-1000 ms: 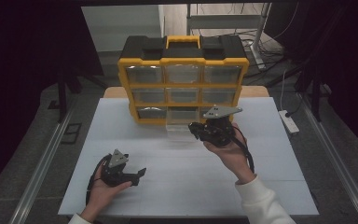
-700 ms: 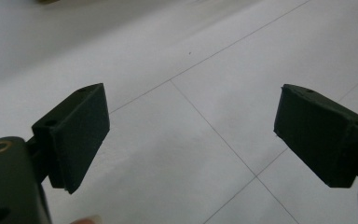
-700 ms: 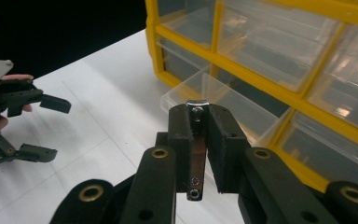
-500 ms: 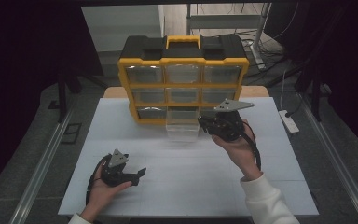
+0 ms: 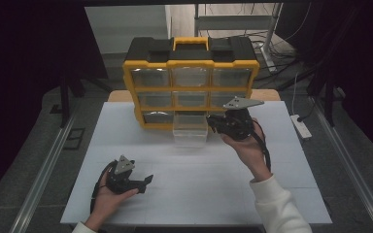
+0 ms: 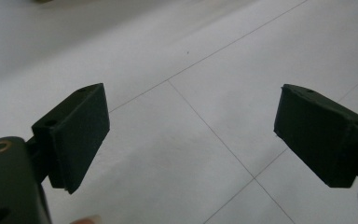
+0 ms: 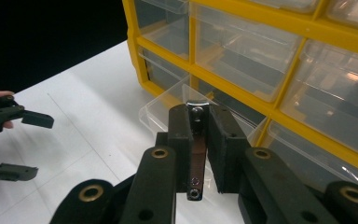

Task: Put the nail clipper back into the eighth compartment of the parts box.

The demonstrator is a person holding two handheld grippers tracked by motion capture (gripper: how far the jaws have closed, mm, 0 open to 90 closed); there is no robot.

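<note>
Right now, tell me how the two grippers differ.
The left gripper is open with nothing between its jaws; the right gripper is shut on a small metal part. The left sits low near the table's front; the right is raised by the pulled-out drawer. Both are hand-held.

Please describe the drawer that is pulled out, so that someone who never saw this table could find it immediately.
Look at the yellow organiser with a black top, standing at the far side of the white table. It holds three rows of clear drawers; go to the bottom row, middle column. That clear drawer juts forward over the table, beside the right gripper, while its neighbours sit flush in the frame.
</note>
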